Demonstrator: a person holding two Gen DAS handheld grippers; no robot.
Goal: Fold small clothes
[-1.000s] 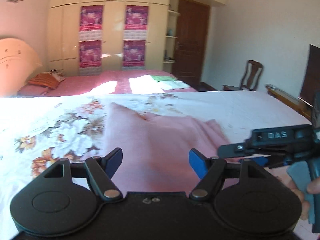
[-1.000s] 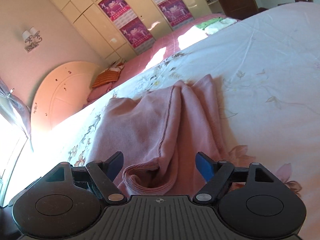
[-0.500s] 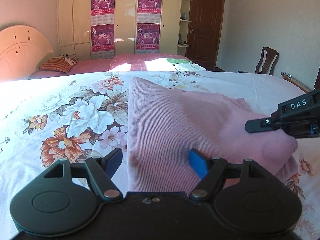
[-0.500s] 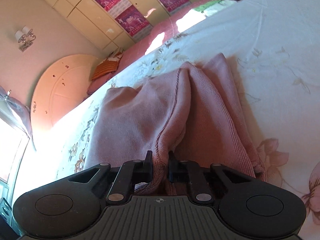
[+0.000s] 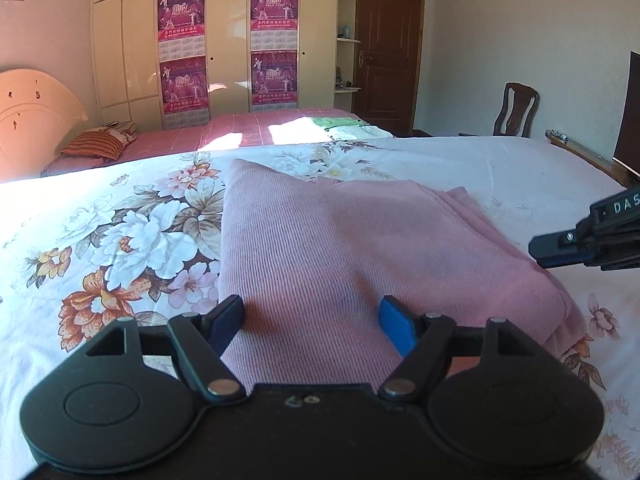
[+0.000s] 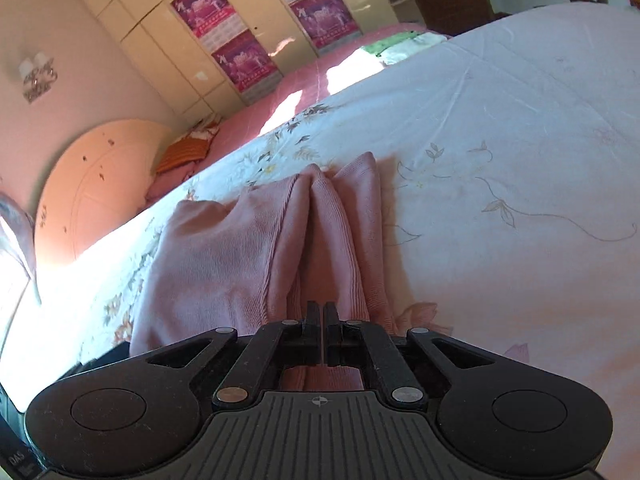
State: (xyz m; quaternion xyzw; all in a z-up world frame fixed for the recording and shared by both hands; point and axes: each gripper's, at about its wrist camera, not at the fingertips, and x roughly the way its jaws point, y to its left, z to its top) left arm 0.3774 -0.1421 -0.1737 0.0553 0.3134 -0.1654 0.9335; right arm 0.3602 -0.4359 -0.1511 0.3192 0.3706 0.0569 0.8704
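A pink ribbed knit garment (image 5: 340,248) lies folded on the flowered bedsheet (image 5: 120,232). My left gripper (image 5: 312,320) is open, its fingers straddling the garment's near left edge, low over it. The right gripper's body (image 5: 588,236) shows at the right edge of the left wrist view. In the right wrist view my right gripper (image 6: 322,320) is shut on the near edge of the garment (image 6: 224,256), which bunches into long folds running away from it.
A second bed (image 5: 248,128) with a striped pillow (image 5: 96,144) and folded green and white cloth (image 5: 348,126) stands behind. A wardrobe, a door and a wooden chair (image 5: 516,110) are farther back. The sheet (image 6: 500,160) stretches right of the garment.
My right gripper closed on the garment's near edge. My left gripper stayed open and dropped lower over the garment's left side, and the garment now lies flatter.
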